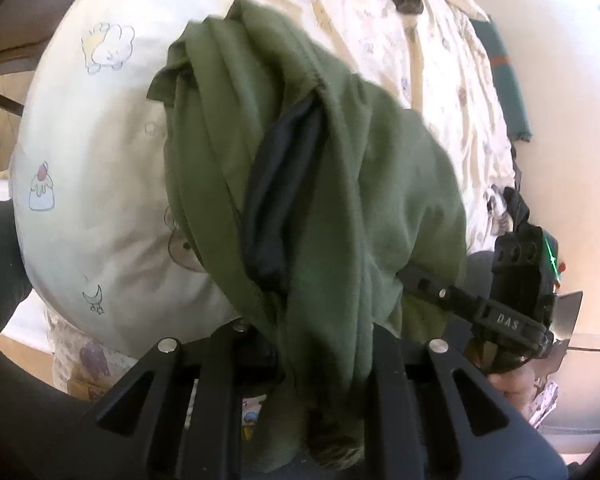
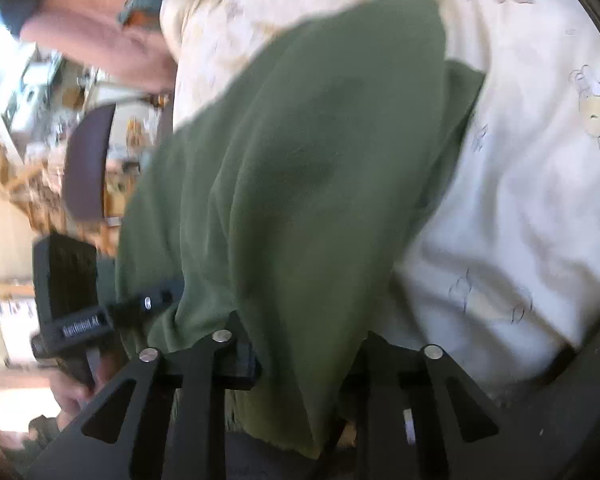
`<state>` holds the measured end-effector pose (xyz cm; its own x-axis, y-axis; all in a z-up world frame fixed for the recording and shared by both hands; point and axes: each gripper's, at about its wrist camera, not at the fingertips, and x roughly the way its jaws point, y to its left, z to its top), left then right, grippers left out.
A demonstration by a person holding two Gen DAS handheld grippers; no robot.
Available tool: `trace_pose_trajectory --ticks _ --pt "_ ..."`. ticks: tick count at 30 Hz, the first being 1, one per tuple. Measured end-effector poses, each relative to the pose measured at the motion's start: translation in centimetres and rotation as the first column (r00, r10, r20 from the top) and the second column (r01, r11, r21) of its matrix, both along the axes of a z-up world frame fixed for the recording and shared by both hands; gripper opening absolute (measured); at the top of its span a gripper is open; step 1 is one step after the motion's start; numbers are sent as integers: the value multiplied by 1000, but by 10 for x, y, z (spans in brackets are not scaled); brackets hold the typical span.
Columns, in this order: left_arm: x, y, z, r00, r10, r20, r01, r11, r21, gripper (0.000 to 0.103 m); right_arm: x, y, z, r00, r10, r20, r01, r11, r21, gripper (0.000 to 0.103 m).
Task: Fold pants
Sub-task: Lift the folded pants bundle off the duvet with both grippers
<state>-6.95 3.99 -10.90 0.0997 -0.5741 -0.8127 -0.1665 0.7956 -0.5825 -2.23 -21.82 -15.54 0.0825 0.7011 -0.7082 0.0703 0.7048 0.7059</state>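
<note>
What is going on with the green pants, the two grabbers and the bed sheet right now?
Green pants: bunched up, hanging from both grippers, far end lying on the sheet.
Left gripper: shut on the pants.
Right gripper: shut on the pants.
Pocket lining: dark, showing at an open fold.
Bed sheet: spread out, wrinkled, under the pants.

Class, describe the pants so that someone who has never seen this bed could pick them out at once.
Start at the pale bedsheet printed with small cartoon animals. The pants are the olive-green bundle draped over it, pinched between the jaws of both grippers. No other fabric there is plain green, and a dark lining shows at one opening.
</note>
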Motion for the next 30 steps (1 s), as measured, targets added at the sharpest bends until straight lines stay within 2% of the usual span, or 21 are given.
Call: trace_pose_trajectory --ticks 5,8,10,14,16,19,21,25,27,30 --pt "9 6 29 993 15 119 -8 998 -58 12 7 -13 21 991 -49 123 41 997 65 20" --pt "22 7 60 979 38 200 -18 995 -101 12 19 -22 46 976 -101 191 76 988 134 19" --pt "37 2 90 963 36 267 -5 993 -119 12 31 -24 74 962 -129 242 90 982 166 19" --pt "71 -13 147 926 26 376 29 990 -138 12 56 -46 131 921 -145 363 87 981 172 19" --pt "90 -27 171 910 22 414 43 988 -147 12 71 -60 160 895 -147 421 90 984 151 19" --pt "122 -62 199 885 17 466 58 988 -146 12 95 -93 193 873 -148 464 109 988 110 19" --pt "147 -95 208 869 12 494 70 987 -146 12 121 -122 214 857 -133 498 124 991 51 19" --pt "202 -173 206 848 5 530 96 982 -163 12 164 -190 234 854 -106 509 157 986 -58 20" --pt "233 -216 193 850 -3 527 109 979 -171 12 194 -230 235 864 -73 498 167 975 -147 21" --pt "268 -271 164 851 -9 525 116 978 -172 12 237 -281 216 884 -30 467 169 951 -258 21"
